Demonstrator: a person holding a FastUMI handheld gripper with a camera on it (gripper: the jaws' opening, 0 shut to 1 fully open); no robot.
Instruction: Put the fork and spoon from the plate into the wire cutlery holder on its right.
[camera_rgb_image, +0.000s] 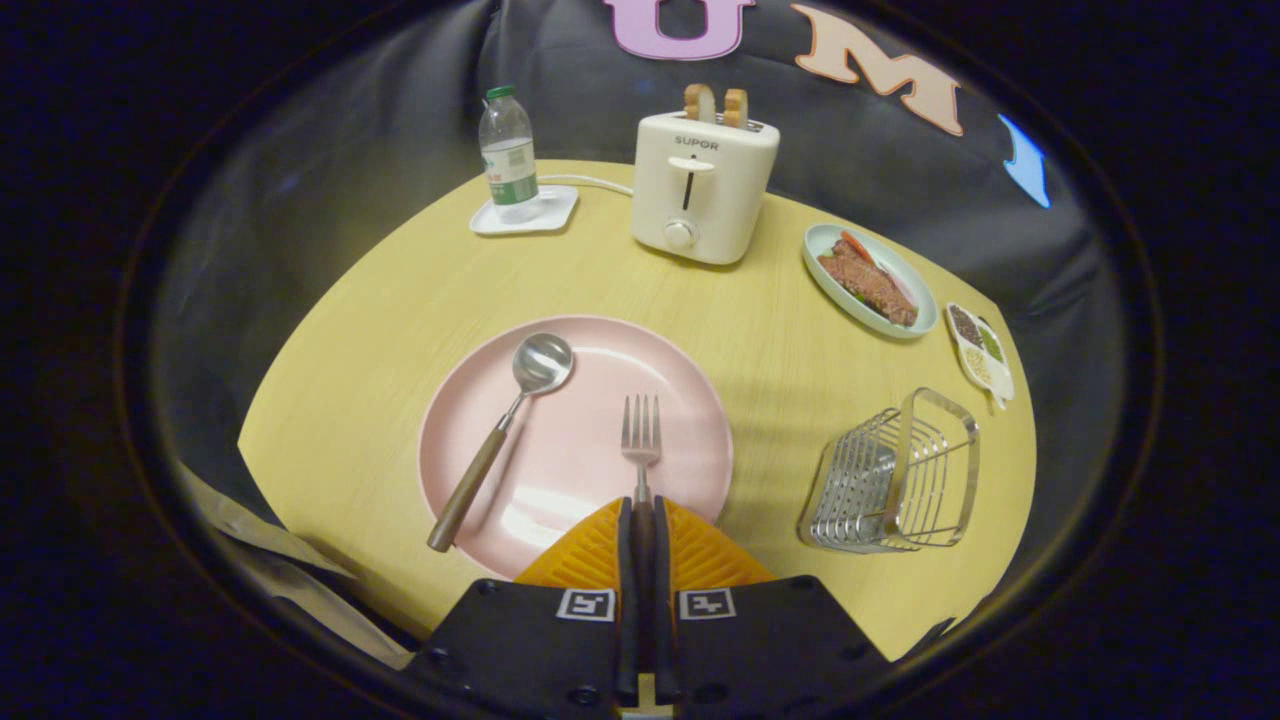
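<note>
Table (400, 290): round, pale yellow wood grain, carrying everything below.
Pink plate (590, 470): the biggest item, round, just ahead of the fingers, its near rim running under them.
Toaster (700, 190): cream white, at the far side of the table beyond the plate; "SUPOR" is printed on its front above the lever slot and a round dial; two slices of bread (716, 105) stand up out of the top; a white cord runs off toward the bottle.
Wire cutlery holder (895, 480): silver wire basket with a flat metal handle loop, on the table to the right of the plate and apart from it.
Gripper (642, 520): the jaws are clenched together on the fork's handle, one finger pressing each side.
Oval dish (868, 280): pale green, right of the toaster, holding sliced meat with red and green bits.
Spoon (505, 430): metal bowl, brown handle, lying slantwise on the left half of the plate, handle end reaching over the near-left rim.
Fork (641, 440): metal, on the right half of the plate, tines pointing away toward the toaster, handle running back between the fingers.
Water bottle (508, 155): clear plastic, green cap, green and white label too small to read, upright on a small white tray (555, 215) left of the toaster.
Condiment dish (980, 355): small, white, divided, with dark, green and pale contents, beyond the holder.
</note>
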